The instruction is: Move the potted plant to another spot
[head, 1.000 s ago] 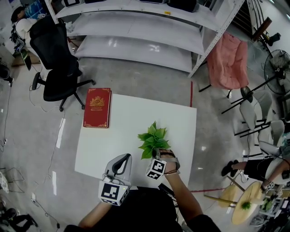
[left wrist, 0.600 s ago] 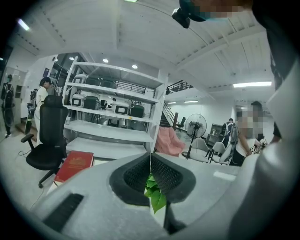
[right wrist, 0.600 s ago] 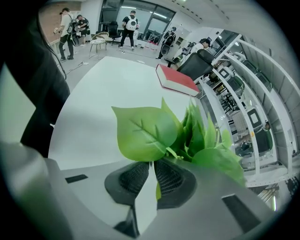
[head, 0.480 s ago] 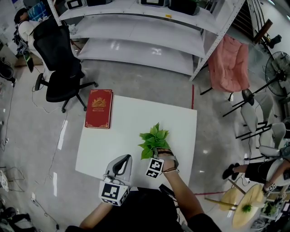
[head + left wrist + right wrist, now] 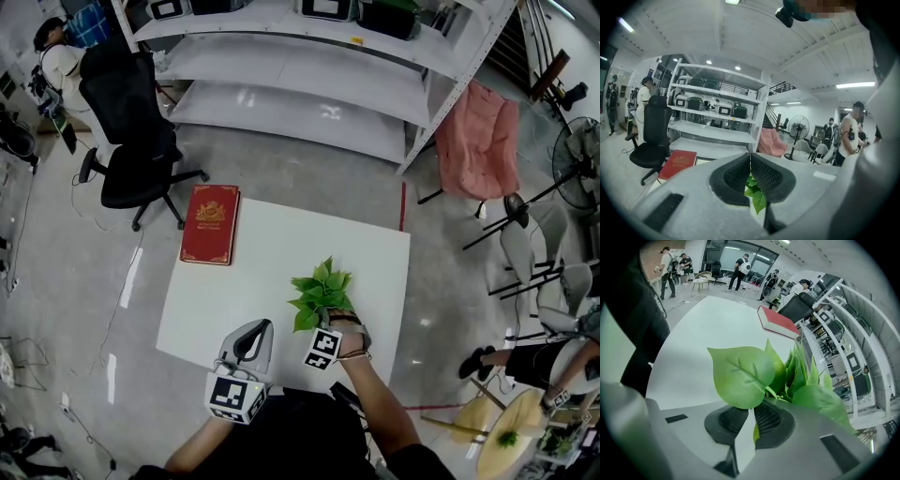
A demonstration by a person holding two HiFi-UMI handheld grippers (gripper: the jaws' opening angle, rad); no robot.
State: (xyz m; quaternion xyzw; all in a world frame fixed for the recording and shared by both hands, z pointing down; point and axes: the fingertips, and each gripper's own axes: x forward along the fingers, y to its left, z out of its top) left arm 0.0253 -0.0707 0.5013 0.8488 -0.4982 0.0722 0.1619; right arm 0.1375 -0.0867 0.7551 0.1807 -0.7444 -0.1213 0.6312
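The potted plant (image 5: 321,289) shows as a bunch of green leaves on the right half of the white table (image 5: 262,244); its pot is hidden under the leaves. My right gripper (image 5: 333,317) reaches in at the plant's near side. In the right gripper view the leaves (image 5: 778,376) fill the space just past the jaws, and the right gripper (image 5: 753,411) is shut on a thin green part of the plant. My left gripper (image 5: 251,336) hovers at the table's near edge, left of the plant, and the left gripper (image 5: 750,161) is shut with nothing held.
A red book (image 5: 210,224) lies at the table's far left corner. A black office chair (image 5: 131,141) stands beyond it, with white shelving (image 5: 300,56) along the back. A pink folding chair (image 5: 478,131) and other chairs stand to the right.
The head view has drifted slightly. The plant and both grippers sit at nearly the same places on the table.
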